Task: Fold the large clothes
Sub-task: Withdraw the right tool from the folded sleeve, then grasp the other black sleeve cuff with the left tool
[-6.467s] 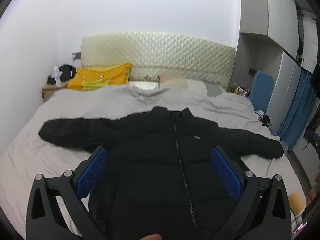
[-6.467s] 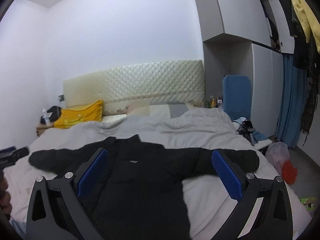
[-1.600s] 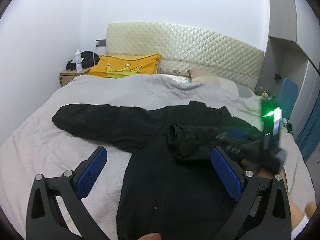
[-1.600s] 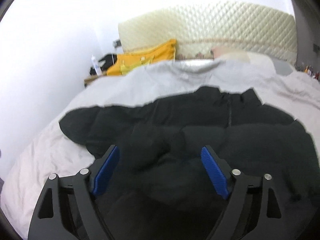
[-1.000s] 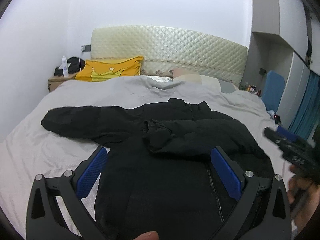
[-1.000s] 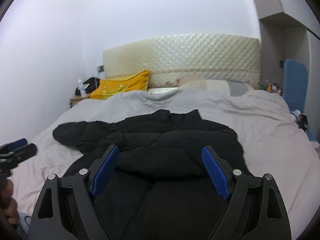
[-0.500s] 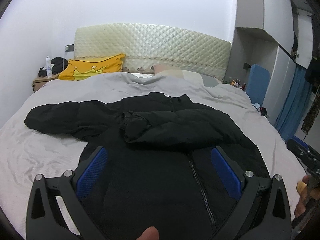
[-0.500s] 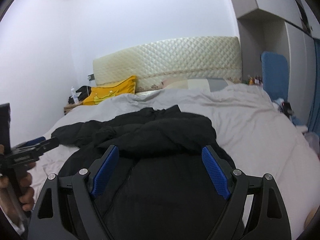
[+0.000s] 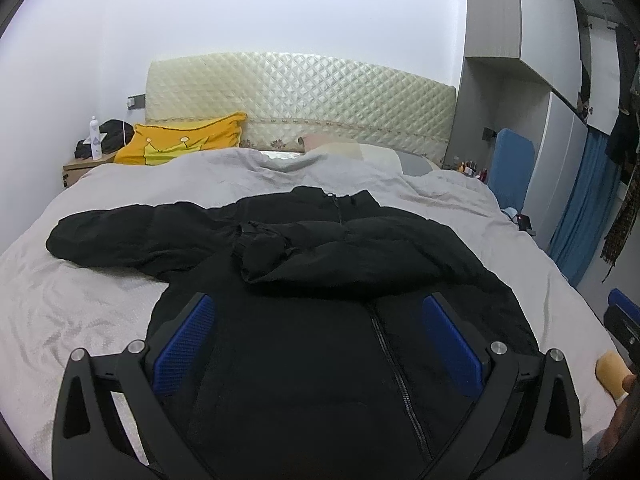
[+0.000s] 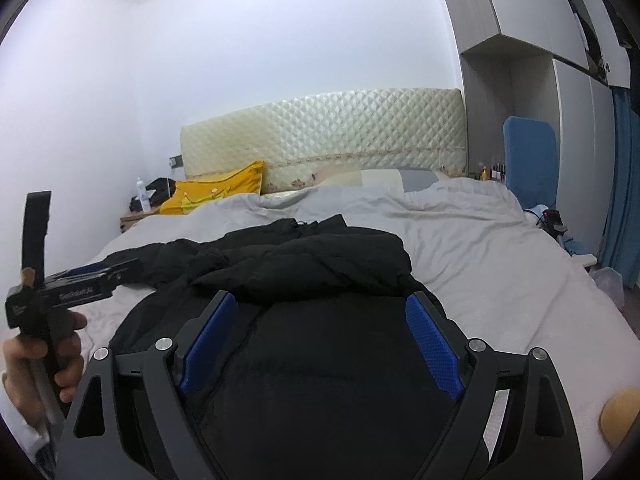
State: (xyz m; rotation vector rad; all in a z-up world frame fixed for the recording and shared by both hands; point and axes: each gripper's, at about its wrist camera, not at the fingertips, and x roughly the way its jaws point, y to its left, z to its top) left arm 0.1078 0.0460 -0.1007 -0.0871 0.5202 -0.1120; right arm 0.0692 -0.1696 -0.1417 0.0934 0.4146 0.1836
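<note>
jacket (image 9: 320,344): black, flat on bed (image 9: 80,312), near edge
L view only: left sleeve (image 9: 120,240) stretched out
R view only: hand (image 10: 44,360) w/ left tongs (image 10: 120,272)
tongs: both spread, empty; right tongs (image 10: 320,344) just widened
vs 6.5 s ago: right sleeve (image 9: 340,252) now folded across chest

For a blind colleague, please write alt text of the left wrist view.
A black puffer jacket lies zipped on a grey bed, one sleeve folded across its chest, the other spread out to the left. The open left gripper hovers over its lower half, holding nothing. A yellow pillow leans against the quilted headboard.
</note>
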